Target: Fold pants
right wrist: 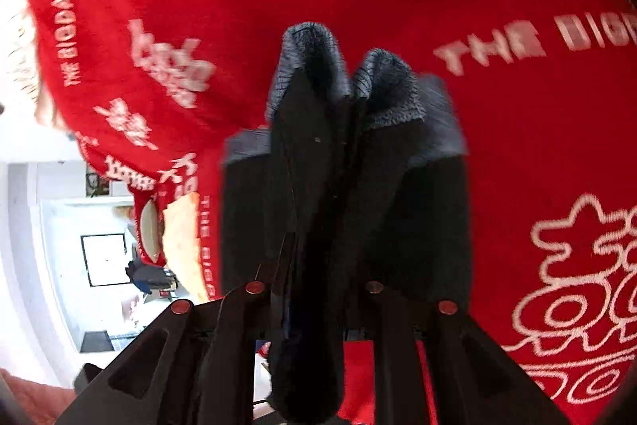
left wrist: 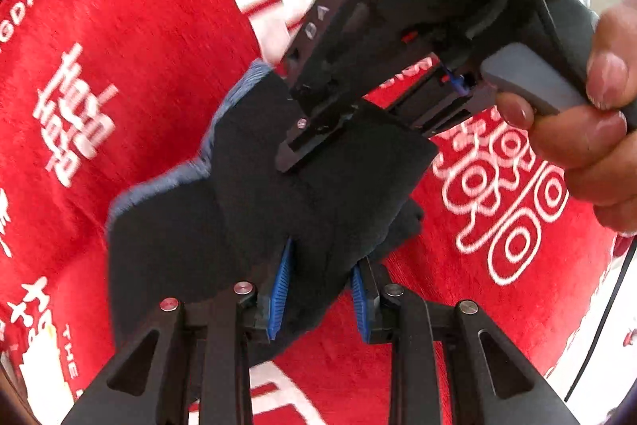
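Observation:
The pants (left wrist: 247, 194) are dark fabric with a blue-grey fleecy lining, bunched and held up over the red cloth. My left gripper (left wrist: 320, 291) is shut on one fold of them, its blue pads (left wrist: 280, 285) pressing from both sides. In the left wrist view my right gripper (left wrist: 298, 146) comes in from the upper right and clamps the far part of the same bundle. In the right wrist view the pants (right wrist: 346, 186) fill the middle and hang between the fingers of my right gripper (right wrist: 318, 293), hiding its pads.
A red blanket (left wrist: 151, 46) with white lettering covers the surface under everything. A person's hand (left wrist: 593, 138) holds the right gripper's handle. Past the blanket's left edge (right wrist: 131, 182) lies a white-walled room (right wrist: 51, 265). A thin cable (left wrist: 609, 309) runs along the right.

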{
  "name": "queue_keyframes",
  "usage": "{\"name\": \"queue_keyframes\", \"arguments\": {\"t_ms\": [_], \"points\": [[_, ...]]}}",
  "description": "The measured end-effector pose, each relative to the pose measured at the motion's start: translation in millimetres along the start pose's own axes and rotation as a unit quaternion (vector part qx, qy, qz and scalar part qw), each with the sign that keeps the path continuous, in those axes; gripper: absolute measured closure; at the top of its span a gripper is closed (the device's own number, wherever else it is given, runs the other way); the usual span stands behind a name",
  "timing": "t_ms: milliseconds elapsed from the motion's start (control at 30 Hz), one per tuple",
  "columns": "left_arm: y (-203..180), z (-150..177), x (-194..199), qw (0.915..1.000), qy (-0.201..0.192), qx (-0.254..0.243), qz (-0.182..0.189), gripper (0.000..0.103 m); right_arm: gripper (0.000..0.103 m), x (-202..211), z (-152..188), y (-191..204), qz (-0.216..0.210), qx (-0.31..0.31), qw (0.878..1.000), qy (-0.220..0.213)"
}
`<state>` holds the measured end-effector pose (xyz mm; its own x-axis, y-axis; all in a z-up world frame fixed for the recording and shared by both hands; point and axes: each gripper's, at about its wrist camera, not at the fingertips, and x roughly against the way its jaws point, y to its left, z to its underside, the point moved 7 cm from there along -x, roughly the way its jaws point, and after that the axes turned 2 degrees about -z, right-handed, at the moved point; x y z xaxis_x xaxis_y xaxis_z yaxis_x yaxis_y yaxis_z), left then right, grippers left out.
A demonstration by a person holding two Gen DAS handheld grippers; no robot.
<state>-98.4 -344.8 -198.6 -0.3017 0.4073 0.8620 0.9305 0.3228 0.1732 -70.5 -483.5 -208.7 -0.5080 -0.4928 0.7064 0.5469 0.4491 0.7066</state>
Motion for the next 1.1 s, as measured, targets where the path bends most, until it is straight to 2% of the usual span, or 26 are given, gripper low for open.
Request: {"name": "queue_keyframes", "arguments": {"t_ms": [67, 100, 167, 200, 267, 400, 433, 467, 533, 567, 633, 700, 733, 767, 900, 1000, 1067, 1100], "points": [[-4.6, 5.9, -4.8, 0.9999, 0.009, -0.006, -0.004, 0.073, 0.081, -8.3, 3.2, -17.6, -0.002, -0.015, 1.000, -0.001], [-6.1, 7.8, -5.4, 0.9999, 0.010, -0.012, -0.008, 0.069, 0.081, -8.5, 5.3, -23.0, -0.009, -0.022, 1.000, -0.004], [-7.7, 10.5, -2.9, 0.9998, 0.008, -0.019, -0.007, 0.046, 0.081, -6.6, 7.7, -27.7, -0.021, -0.029, 0.999, -0.014], [-6.4, 11.5, -0.1, 0.9997, 0.006, -0.019, -0.011, 0.042, 0.079, -5.9, 7.9, -28.7, -0.023, -0.030, 0.999, -0.017], [-3.0, 13.7, 6.8, 0.9998, 0.007, -0.018, -0.009, 0.040, 0.076, -3.4, 6.8, -29.9, -0.021, -0.030, 0.999, -0.017], [16.8, 16.6, 25.3, 0.9998, 0.013, -0.005, -0.015, 0.040, 0.072, 9.4, 6.6, -30.3, 0.017, -0.020, 0.999, -0.020], [26.2, 16.7, 31.1, 0.9998, 0.013, 0.006, -0.017, 0.040, 0.068, 11.4, 7.1, -31.2, 0.028, -0.020, 0.999, -0.023], [35.1, 17.4, 35.3, 0.9996, 0.013, 0.017, -0.018, 0.040, 0.054, 18.0, 8.8, -35.6, 0.053, -0.024, 0.998, -0.030], [60.7, 17.6, 41.2, 0.9984, 0.017, 0.046, -0.029, 0.040, 0.034, 30.3, 11.3, -41.9, 0.124, -0.030, 0.991, -0.043], [73.8, 18.2, 40.9, 0.9973, 0.020, 0.061, -0.037, 0.040, 0.034, 38.7, 14.2, -43.5, 0.156, -0.031, 0.986, -0.053], [108.4, 20.1, 37.9, 0.9931, 0.031, 0.102, -0.049, 0.040, 0.037, 49.0, 19.7, -43.8, 0.168, -0.034, 0.983, -0.063], [140.1, 25.5, 30.6, 0.9868, 0.045, 0.144, -0.059, 0.040, 0.052, 58.4, 25.7, -39.6, 0.176, -0.034, 0.981, -0.075], [155.8, 27.6, 25.4, 0.9827, 0.052, 0.166, -0.064, 0.040, 0.065, 61.0, 27.7, -36.3, 0.180, -0.030, 0.980, -0.078], [167.7, 28.8, 19.6, 0.9794, 0.056, 0.183, -0.065, 0.040, 0.071, 62.2, 29.1, -34.1, 0.182, -0.024, 0.980, -0.080], [209.1, 22.8, -8.6, 0.9667, 0.059, 0.241, -0.061, 0.040, 0.073, 48.8, 25.3, -3.7, 0.178, 0.026, 0.980, -0.083], [229.0, 37.0, -41.8, 0.9477, 0.104, 0.296, -0.060, 0.040, 0.073, 35.1, 27.2, 11.6, 0.191, 0.064, 0.977, -0.073], [230.4, 50.4, -55.3, 0.9387, 0.117, 0.321, -0.046, 0.040, 0.073, 24.1, 33.1, 12.6, 0.197, 0.073, 0.976, -0.061], [229.9, 54.8, -59.8, 0.9369, 0.120, 0.326, -0.043, 0.040, 0.073, 18.9, 37.5, 8.5, 0.204, 0.073, 0.975, -0.054]]}}
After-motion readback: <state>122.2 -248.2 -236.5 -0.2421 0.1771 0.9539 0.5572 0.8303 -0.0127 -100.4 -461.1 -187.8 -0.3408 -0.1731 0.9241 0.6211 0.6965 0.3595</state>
